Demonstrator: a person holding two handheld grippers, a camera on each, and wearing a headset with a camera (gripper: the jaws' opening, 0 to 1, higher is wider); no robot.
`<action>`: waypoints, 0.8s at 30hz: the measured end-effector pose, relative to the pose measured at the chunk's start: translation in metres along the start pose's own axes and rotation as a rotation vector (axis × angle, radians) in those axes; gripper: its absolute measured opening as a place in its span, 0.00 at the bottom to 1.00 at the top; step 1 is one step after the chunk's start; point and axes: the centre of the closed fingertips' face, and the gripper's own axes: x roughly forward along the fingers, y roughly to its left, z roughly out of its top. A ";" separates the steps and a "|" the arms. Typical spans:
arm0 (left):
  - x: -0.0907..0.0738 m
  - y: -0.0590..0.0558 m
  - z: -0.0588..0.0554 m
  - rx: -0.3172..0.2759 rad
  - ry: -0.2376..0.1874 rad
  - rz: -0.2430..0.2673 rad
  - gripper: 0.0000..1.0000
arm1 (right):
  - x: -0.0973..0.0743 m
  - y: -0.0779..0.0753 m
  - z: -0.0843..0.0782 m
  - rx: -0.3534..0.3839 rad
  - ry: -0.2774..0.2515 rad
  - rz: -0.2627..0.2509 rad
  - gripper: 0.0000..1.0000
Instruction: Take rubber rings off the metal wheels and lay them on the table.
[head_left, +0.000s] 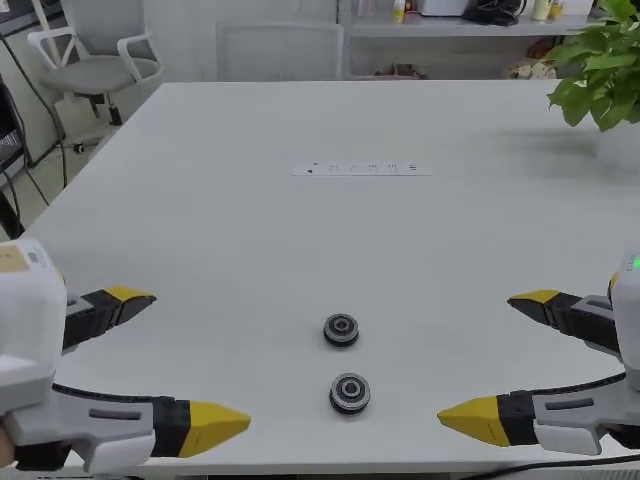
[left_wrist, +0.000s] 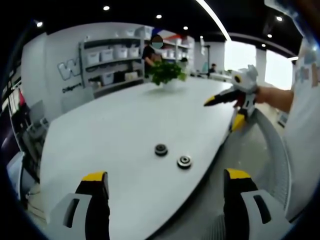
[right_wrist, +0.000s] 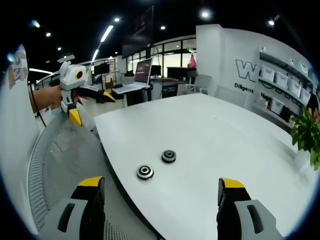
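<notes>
Wheels lie on table, rings seemingly fitted; distant shelf bins unreadable.

- Ceiling lights are washing the table evenly — faint shadows are lying under the wheels.
- Fisheye is bending both gripper views' edges; far windows are blowing out white.

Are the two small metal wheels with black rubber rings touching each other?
Apart. The head view shows bare white table between the far wheel and the near wheel.
</notes>
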 end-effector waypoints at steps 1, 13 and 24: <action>0.000 0.000 0.000 0.000 -0.001 0.000 0.97 | 0.000 0.000 0.000 -0.001 0.000 0.001 0.93; 0.001 0.002 -0.002 -0.004 0.003 0.001 0.97 | 0.002 0.001 0.002 -0.003 -0.004 0.007 0.93; 0.004 0.003 -0.001 -0.001 0.007 -0.001 0.97 | 0.004 0.000 0.004 -0.012 -0.008 0.015 0.93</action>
